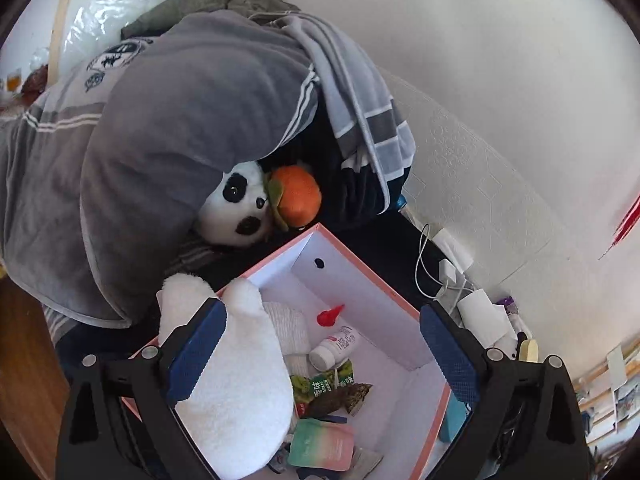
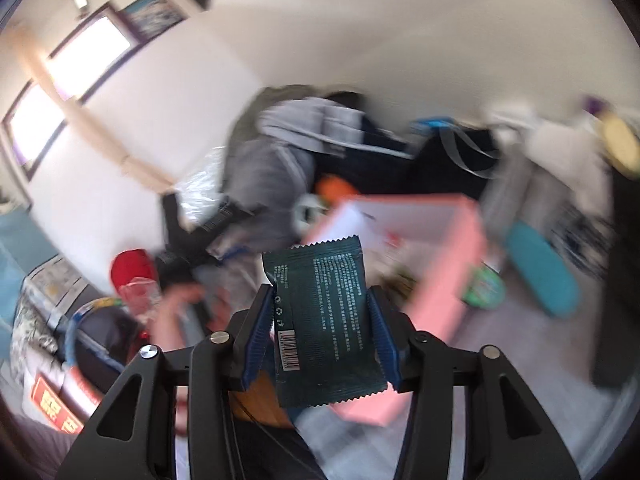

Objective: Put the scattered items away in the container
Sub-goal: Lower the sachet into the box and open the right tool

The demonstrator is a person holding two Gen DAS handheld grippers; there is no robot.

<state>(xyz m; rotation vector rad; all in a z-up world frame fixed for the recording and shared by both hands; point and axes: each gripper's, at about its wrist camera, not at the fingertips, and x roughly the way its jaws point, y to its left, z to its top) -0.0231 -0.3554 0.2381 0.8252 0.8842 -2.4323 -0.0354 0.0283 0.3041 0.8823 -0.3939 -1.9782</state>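
Note:
In the left wrist view a pink box (image 1: 384, 282) with a white inside holds a white bottle (image 1: 335, 347), a red-tipped item (image 1: 330, 314), green sachets (image 1: 324, 386), a pink-green pouch (image 1: 322, 444) and a white cloth (image 1: 290, 328). My left gripper (image 1: 320, 356) is open above the box. A white plush toy (image 1: 236, 376) lies against its left finger, over the box's left edge. In the blurred right wrist view my right gripper (image 2: 320, 328) is shut on a dark green sachet (image 2: 326, 320), in front of the pink box (image 2: 440, 280).
A panda plush (image 1: 236, 204) and an orange plush (image 1: 298, 196) lie under grey blankets (image 1: 180, 140) behind the box. White chargers and cables (image 1: 448, 276) sit to its right by the wall. In the right wrist view a teal object (image 2: 544, 272) and a red cap (image 2: 132, 268) flank the box.

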